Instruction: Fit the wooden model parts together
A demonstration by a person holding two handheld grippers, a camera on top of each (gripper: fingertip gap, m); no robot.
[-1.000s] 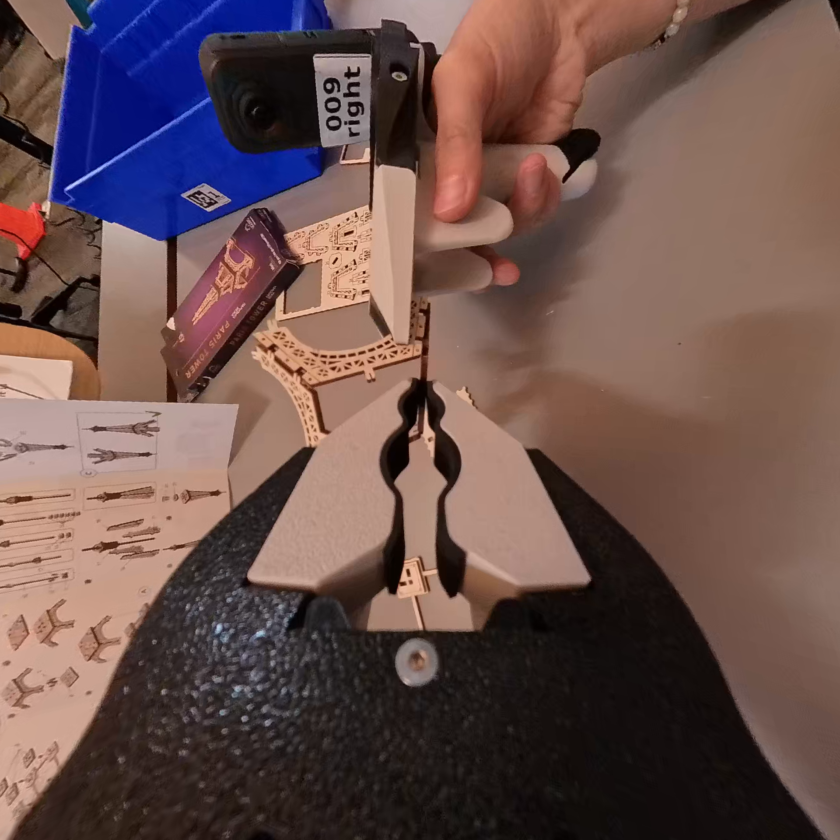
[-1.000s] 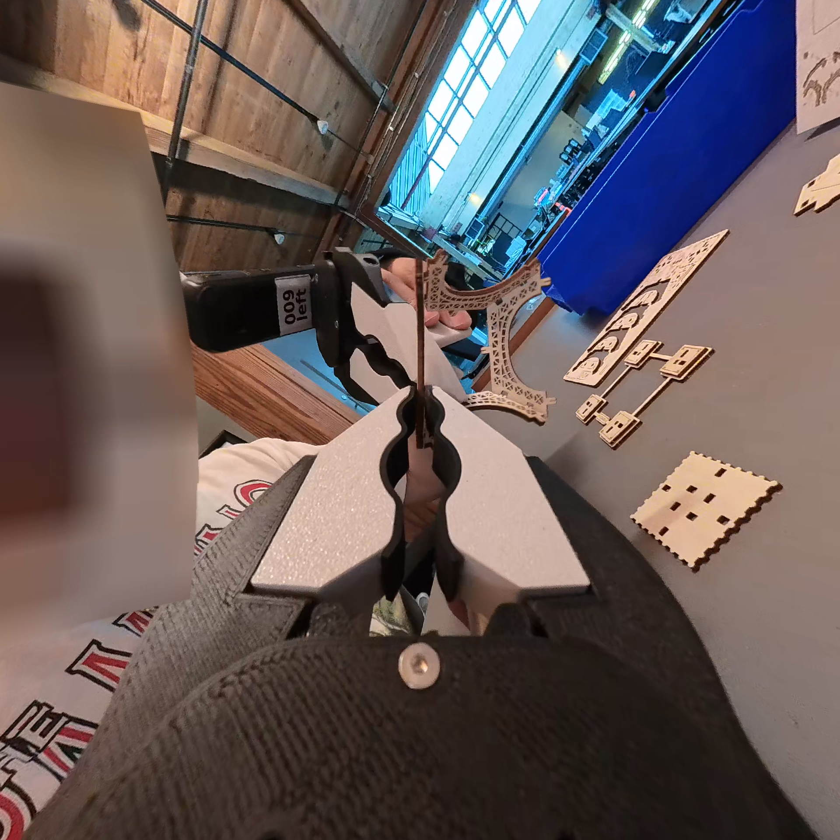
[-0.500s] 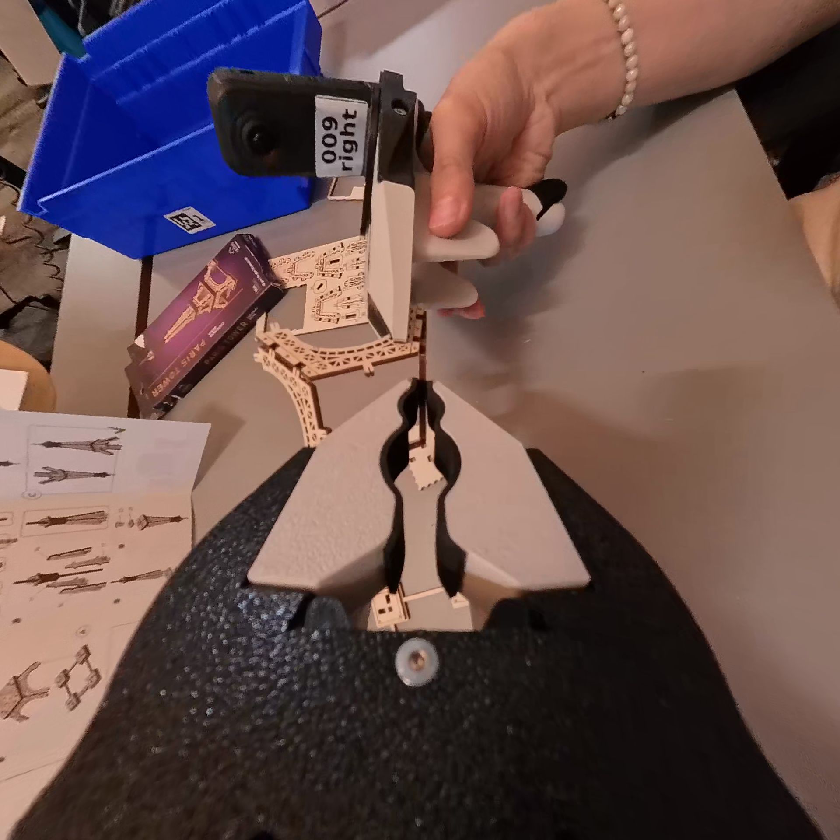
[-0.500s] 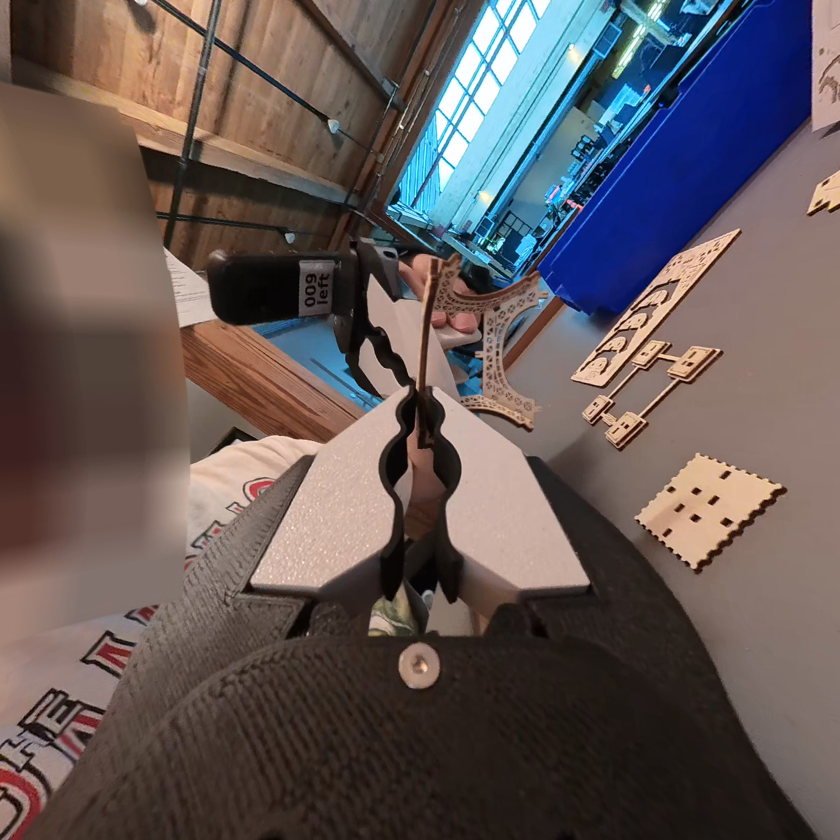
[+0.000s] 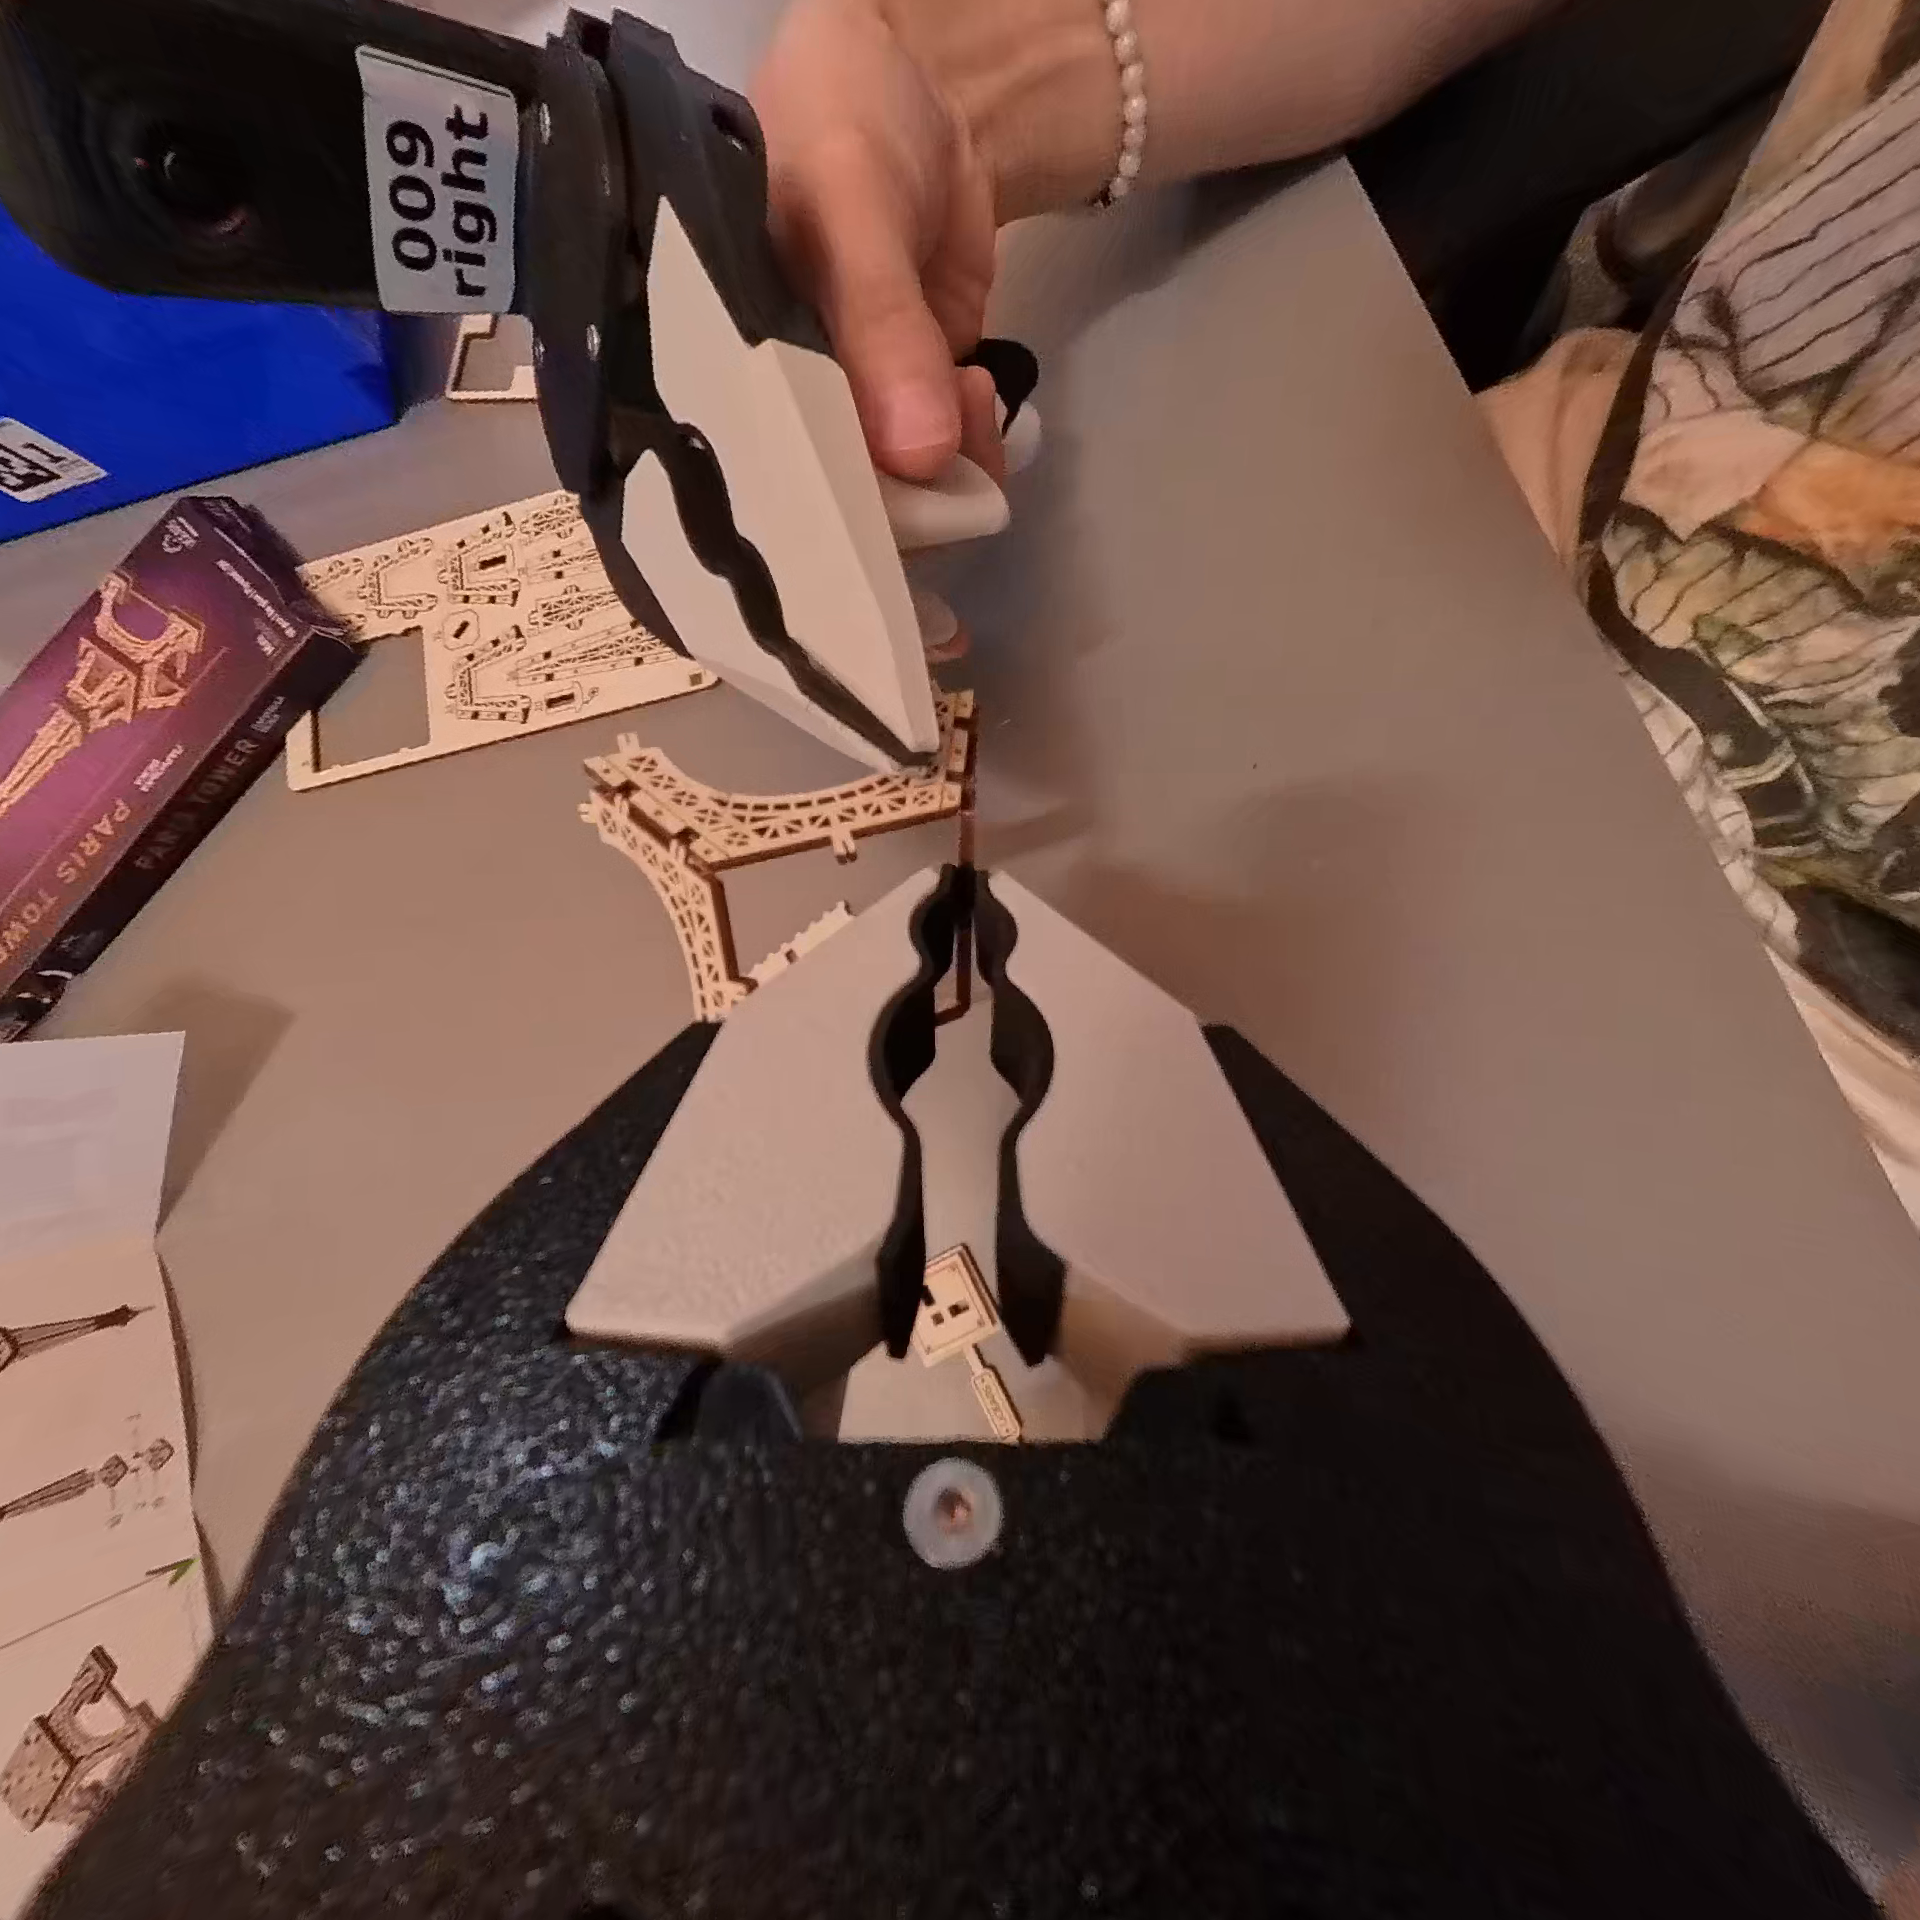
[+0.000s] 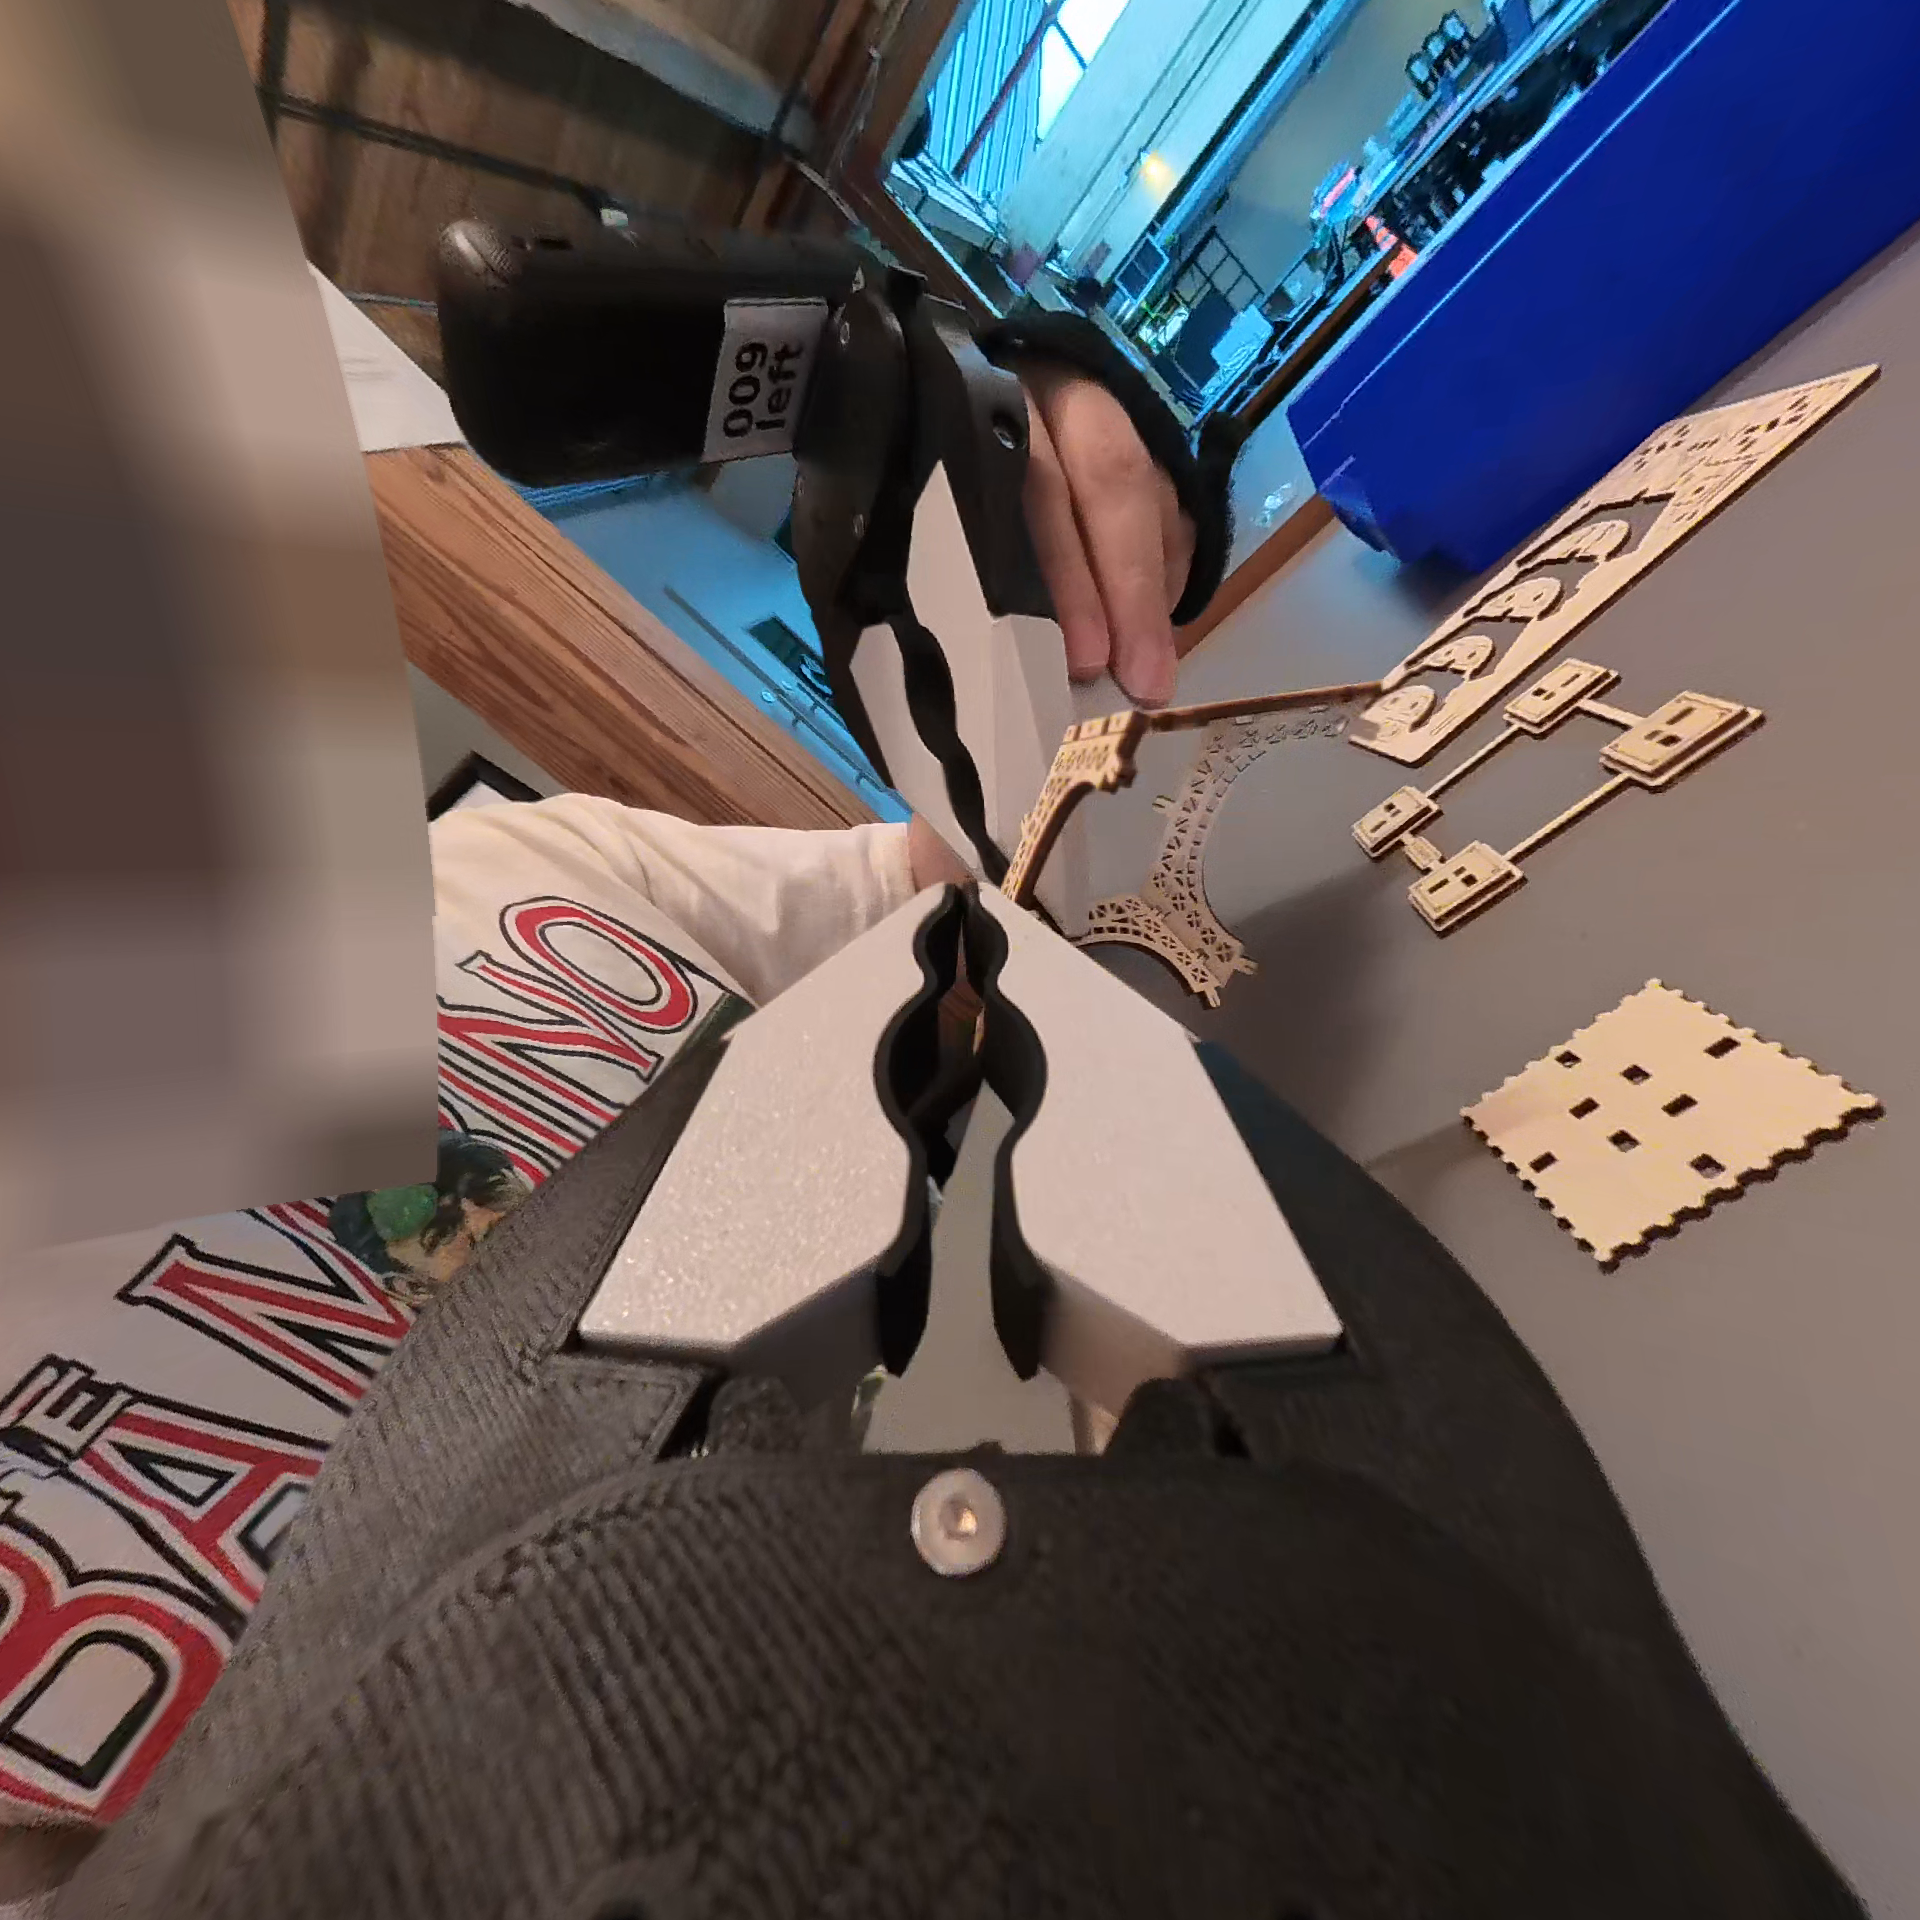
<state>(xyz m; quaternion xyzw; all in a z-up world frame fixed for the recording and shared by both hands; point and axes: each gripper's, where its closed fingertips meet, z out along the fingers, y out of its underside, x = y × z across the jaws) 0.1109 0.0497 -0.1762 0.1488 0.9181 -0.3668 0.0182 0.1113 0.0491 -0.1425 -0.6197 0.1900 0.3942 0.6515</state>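
A wooden lattice tower base (image 5: 779, 821) with arched legs hangs just above the grey table (image 5: 1299, 831). My left gripper (image 5: 961, 883) is shut on a thin side panel of it, seen edge-on (image 5: 966, 935). My right gripper (image 5: 909, 753) comes down from the upper left and is shut on the base's top right corner. In the right wrist view my right gripper (image 6: 961, 899) is shut on a thin wooden edge. The tower base (image 6: 1174, 831) extends beyond it, and the left gripper (image 6: 987, 852) meets it from above. The two sets of fingertips almost touch.
On the table lie a cut-out parts sheet (image 5: 499, 623), a purple box (image 5: 135, 727), a blue bin (image 5: 156, 416) and instruction sheets (image 5: 83, 1351). A frame of small square parts (image 6: 1558, 790) and a slotted square plate (image 6: 1673, 1122) lie to the right. A person's torso (image 5: 1766, 520) is close. The grippers are tip to tip, or close to it. Between my left fingertips and the slotted square plate (image 6: 1673, 1122) there is roughly 11 cm.
Both grippers have come closer together. The right gripper has tilted over and the tower base has turned and come lower toward the table. Both stay shut on it.
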